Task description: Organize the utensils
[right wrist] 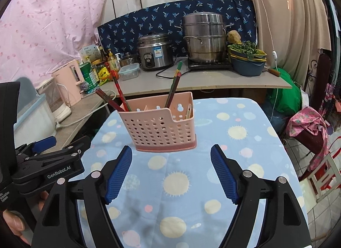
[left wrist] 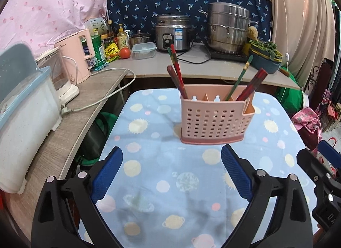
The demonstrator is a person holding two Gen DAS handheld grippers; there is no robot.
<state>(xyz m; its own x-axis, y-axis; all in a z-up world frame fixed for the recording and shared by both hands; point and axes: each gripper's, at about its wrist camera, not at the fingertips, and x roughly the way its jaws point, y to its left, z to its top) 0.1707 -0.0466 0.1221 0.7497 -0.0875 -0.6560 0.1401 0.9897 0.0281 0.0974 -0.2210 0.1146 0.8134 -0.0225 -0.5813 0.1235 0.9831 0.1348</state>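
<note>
A pink perforated utensil holder (left wrist: 213, 117) (right wrist: 162, 128) stands upright on the blue spotted tablecloth (left wrist: 170, 184) (right wrist: 213, 162). Red and green chopsticks (left wrist: 177, 70) (right wrist: 119, 92) lean in its left compartment, and more chopsticks (left wrist: 251, 83) (right wrist: 173, 85) lean toward its right side. My left gripper (left wrist: 171, 158) hangs open just short of the holder, nothing between its blue pads. My right gripper (right wrist: 171, 155) is open too, empty, just in front of the holder's base. The left gripper (right wrist: 42, 143) also shows at the left edge of the right wrist view, a hand (right wrist: 17, 222) below it.
A counter (left wrist: 191, 64) behind the table carries a rice cooker (left wrist: 172, 33), a steel steamer pot (left wrist: 228, 30), a clear lidded box (left wrist: 143, 50), bottles and a bowl of greens (left wrist: 264, 56). A side shelf (left wrist: 64, 124) at the left holds white and pink appliances. A chair with pink cloth (right wrist: 307, 128) stands at the right.
</note>
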